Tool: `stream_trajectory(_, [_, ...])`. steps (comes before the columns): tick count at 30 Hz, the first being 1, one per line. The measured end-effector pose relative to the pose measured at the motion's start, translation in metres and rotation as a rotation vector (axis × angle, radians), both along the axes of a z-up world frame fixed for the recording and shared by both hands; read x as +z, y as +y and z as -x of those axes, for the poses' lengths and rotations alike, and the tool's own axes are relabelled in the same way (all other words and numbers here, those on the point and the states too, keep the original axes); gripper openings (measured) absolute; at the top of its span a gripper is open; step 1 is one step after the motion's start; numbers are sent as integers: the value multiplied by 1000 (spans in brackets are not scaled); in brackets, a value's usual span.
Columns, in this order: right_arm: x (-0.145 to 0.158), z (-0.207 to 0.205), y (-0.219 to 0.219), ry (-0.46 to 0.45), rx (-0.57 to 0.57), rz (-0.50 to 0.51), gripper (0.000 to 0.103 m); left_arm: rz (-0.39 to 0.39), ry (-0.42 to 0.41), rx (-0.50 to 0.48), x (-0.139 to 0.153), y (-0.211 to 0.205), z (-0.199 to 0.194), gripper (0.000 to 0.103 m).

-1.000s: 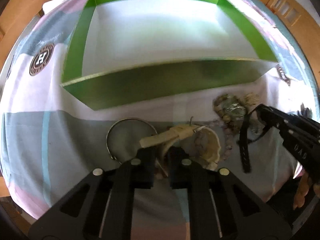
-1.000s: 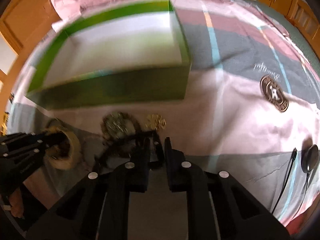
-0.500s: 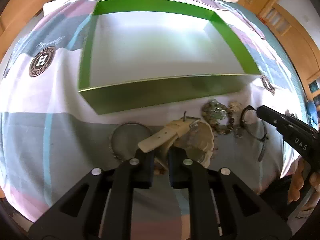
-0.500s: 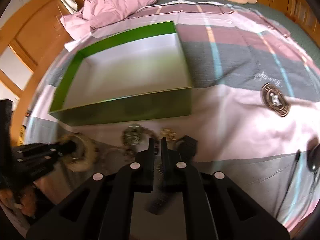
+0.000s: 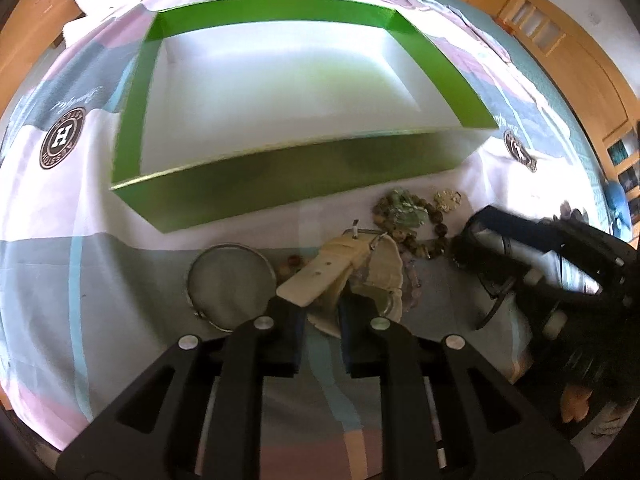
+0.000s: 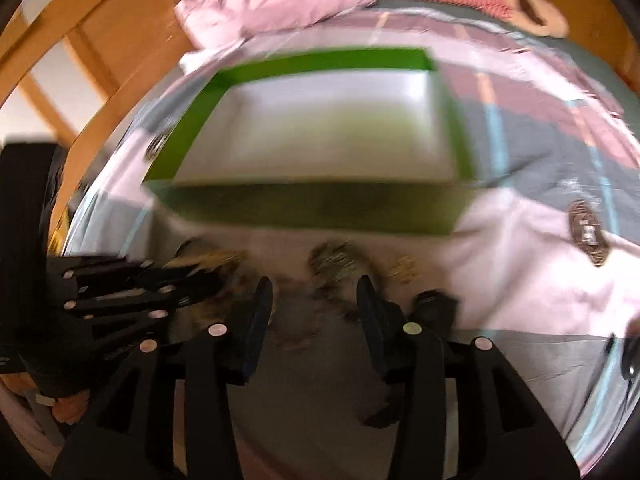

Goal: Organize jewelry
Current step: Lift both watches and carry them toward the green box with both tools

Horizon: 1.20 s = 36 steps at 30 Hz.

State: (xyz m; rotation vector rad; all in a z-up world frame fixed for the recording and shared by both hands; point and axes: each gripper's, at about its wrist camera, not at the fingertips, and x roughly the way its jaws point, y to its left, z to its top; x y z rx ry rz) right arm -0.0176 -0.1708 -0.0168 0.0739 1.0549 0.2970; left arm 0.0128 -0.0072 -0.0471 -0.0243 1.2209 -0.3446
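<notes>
Since a second ago our right tool point(image 6: 316, 300) has let go: it was pinched on the black strap, and its jaws have just been opening, so now they stand spread with nothing between them. In the right wrist view that black strap point(image 6: 434, 304) sits just right of the right-hand finger, lower middle of the frame, though the picture is smeared with motion. The green box point(image 5: 280, 188) has also slid lower in the left wrist frame, so we see deeper into its white floor, which holds nothing so far.

Our left tool point(image 5: 322, 312) is nearly pressed together, nipping the loose end of the cream watch strap point(image 5: 320, 278) low in the centre of its frame. The rest of the jewelry is on the bedspread point(image 5: 48, 240) in front of the box: a thin metal bangle point(image 5: 232, 280) at left of the strap, a greenish bead bracelet point(image 5: 404, 212) and a small gold piece point(image 5: 448, 198) to the right.

What worries us:
- that grip is only on the strap's tip, so a quick lift could let it slide out
- a pale bead string seems tangled under the watch and may get dragged along
- both tools are crowded close, so they could bump.
</notes>
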Motion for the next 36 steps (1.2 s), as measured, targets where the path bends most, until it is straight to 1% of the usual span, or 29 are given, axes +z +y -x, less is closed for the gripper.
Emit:
stream_trajectory(2, [4, -2, -16, -15, -65, -9, 50, 3, 5, 19, 0, 7, -2, 16])
stream_trajectory(3, [4, -5, -26, -9, -108, -15, 50, 5, 14, 31, -2, 10, -3, 16])
stream_trajectory(5, [-1, -9, -39, 23, -170, -20, 51, 9, 42, 54, -8, 14, -7, 16])
stream_trajectory(8, [-11, -15, -55, 90, -237, -28, 51, -12, 54, 74, -13, 16, -9, 18])
stream_trajectory(10, [-14, -15, -60, 111, -255, -34, 51, -19, 58, 79, -15, 16, -11, 19])
stream_trajectory(13, [-17, -14, -58, 125, -252, 14, 61, -27, 63, 82, -18, 14, -13, 21])
stream_trajectory(15, [-21, -14, -53, 141, -234, 60, 61, -31, 69, 86, -20, 14, -15, 23])
stream_trajectory(18, [-30, -13, -47, 175, -196, 81, 61, -24, 84, 100, -24, 14, -19, 25])
stream_trajectory(19, [-31, -12, -45, 175, -181, 88, 53, -19, 89, 104, -25, 15, -21, 25])
stream_trajectory(20, [-32, -10, -45, 167, -168, 86, 32, -14, 96, 109, -26, 17, -22, 29])
stream_trajectory(21, [-31, -9, -42, 161, -152, 82, 23, -11, 103, 116, -27, 17, -23, 31])
stream_trajectory(22, [-30, -8, -42, 153, -142, 64, 17, -8, 111, 127, -28, 19, -24, 36])
stream_trajectory(23, [-29, -7, -43, 144, -138, 50, 17, -3, 115, 135, -29, 20, -25, 41])
stream_trajectory(24, [-25, -6, -43, 128, -133, 37, 17, 5, 118, 140, -29, 21, -25, 44])
stream_trajectory(26, [-20, -5, -42, 105, -124, 30, 17, 20, 123, 147, -29, 22, -27, 44])
stream_trajectory(28, [-17, -5, -40, 99, -117, 29, 17, 20, 129, 151, -30, 22, -27, 40])
stream_trajectory(31, [-20, -6, -39, 117, -118, 28, 17, 27, 134, 148, -30, 24, -28, 21])
stream_trajectory(32, [-20, -6, -41, 120, -119, 27, 17, 25, 126, 147, -28, 24, -27, 19])
stream_trajectory(35, [-17, -6, -41, 104, -119, 19, 17, 32, 103, 136, -19, 21, -23, 18])
stream_trajectory(36, [-13, -5, -42, 86, -117, 6, 17, 40, 95, 132, -15, 21, -22, 18])
